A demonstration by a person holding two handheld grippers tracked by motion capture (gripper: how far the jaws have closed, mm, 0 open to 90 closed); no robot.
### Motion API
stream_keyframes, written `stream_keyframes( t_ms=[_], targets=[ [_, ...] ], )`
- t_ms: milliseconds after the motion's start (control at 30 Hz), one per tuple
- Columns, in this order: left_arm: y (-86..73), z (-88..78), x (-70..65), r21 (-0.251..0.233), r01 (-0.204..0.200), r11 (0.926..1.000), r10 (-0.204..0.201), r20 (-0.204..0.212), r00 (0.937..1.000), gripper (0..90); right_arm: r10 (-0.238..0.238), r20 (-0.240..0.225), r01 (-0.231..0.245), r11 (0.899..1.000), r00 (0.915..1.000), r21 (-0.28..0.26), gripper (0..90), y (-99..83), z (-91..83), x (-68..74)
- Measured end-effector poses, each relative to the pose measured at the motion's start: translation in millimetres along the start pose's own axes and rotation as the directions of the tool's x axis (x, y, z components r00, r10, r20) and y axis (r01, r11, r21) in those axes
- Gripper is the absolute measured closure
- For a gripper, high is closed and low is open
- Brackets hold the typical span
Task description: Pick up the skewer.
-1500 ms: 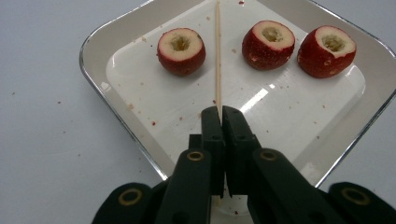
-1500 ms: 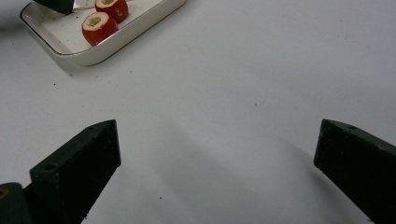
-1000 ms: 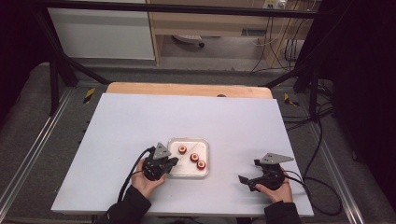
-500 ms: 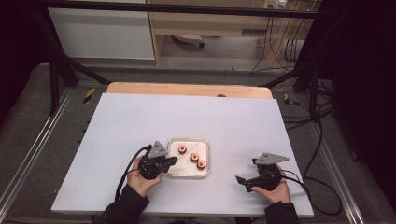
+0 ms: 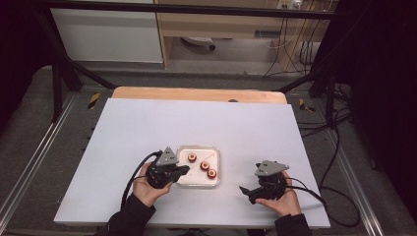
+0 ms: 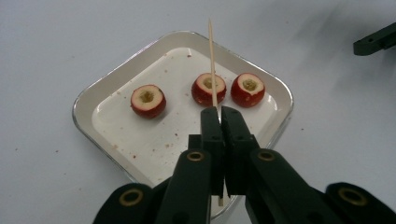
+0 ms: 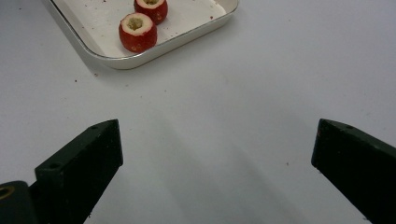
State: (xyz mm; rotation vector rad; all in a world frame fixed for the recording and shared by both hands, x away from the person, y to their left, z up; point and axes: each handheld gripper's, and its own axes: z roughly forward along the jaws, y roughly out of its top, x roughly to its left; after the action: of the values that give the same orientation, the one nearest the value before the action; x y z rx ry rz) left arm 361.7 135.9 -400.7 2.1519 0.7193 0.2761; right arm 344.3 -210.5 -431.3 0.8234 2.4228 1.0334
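Left gripper (image 6: pixel 219 112) over near edge of tray (image 6: pixel 275 88), fingers pinched tight on thin wooden skewer (image 6: pixel 211 60) pointing across three cored red fruits (image 6: pixel 208 88). Right gripper (image 7: pixel 217 154) fingers spread wide above bare bench (image 7: pixel 243 79), just beside tray's edge.

Both arms wear dark black sleeves. Each hand holds a chunky black plastic left gripper (image 5: pixel 182 168) or right gripper (image 5: pixel 244 190) with a flat grey three-cornered plate on top. A black cable trails from each one. The thick black jaws have blocky square tips, and little round brass rings sit in the arms.
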Motion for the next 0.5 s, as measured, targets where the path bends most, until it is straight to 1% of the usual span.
stream_keyframes(
  t_ms=[67,100,133,167,233,267,333,433,500],
  targets=[
    [2.3,-0.3,-1.1,0.004,-0.004,1.0000,0.004,0.015,0.9999,88.5,-0.029,0.007,0.029,1.000,0.9995,0.003,3.5,5.1,-0.7,3.0],
    [2.3,-0.3,-1.1,0.004,-0.004,1.0000,0.004,0.015,0.9999,88.5,-0.043,0.010,0.043,0.999,0.9990,0.001,3.9,7.6,-0.9,4.7],
    [5.4,0.6,-2.9,0.015,-0.015,0.9998,0.015,0.028,0.9995,88.5,-0.054,0.013,0.054,0.999,0.9985,0.000,4.4,10.1,-1.1,6.3],
    [5.4,0.6,-2.9,0.015,-0.015,0.9998,0.015,0.028,0.9995,88.5,-0.064,0.015,0.064,0.998,0.9978,0.000,4.6,12.7,-1.2,8.0],
    [10.9,2.5,-6.5,0.033,-0.043,0.9985,0.042,0.041,0.9983,88.5,-0.100,0.026,0.100,0.995,0.9947,0.002,5.6,18.0,-1.1,11.2],
    [10.9,2.5,-6.5,0.033,-0.043,0.9985,0.042,0.041,0.9983,88.5,-0.120,0.031,0.120,0.993,0.9923,0.007,6.2,20.6,-1.2,12.5],
    [16.2,5.1,-10.6,0.049,-0.068,0.9965,0.065,0.058,0.9962,88.5,-0.162,0.037,0.162,0.987,0.9861,0.017,7.0,26.2,-0.4,15.9],
    [21.2,8.1,-14.4,0.064,-0.092,0.9936,0.088,0.069,0.9937,88.5,-0.232,0.046,0.231,0.973,0.9716,0.033,9.0,34.0,1.3,21.5],
    [24.2,10.1,-16.8,0.073,-0.106,0.9917,0.100,0.078,0.9919,88.5,-0.268,0.048,0.266,0.963,0.9622,0.040,10.9,38.8,2.3,25.4]
  ],
)
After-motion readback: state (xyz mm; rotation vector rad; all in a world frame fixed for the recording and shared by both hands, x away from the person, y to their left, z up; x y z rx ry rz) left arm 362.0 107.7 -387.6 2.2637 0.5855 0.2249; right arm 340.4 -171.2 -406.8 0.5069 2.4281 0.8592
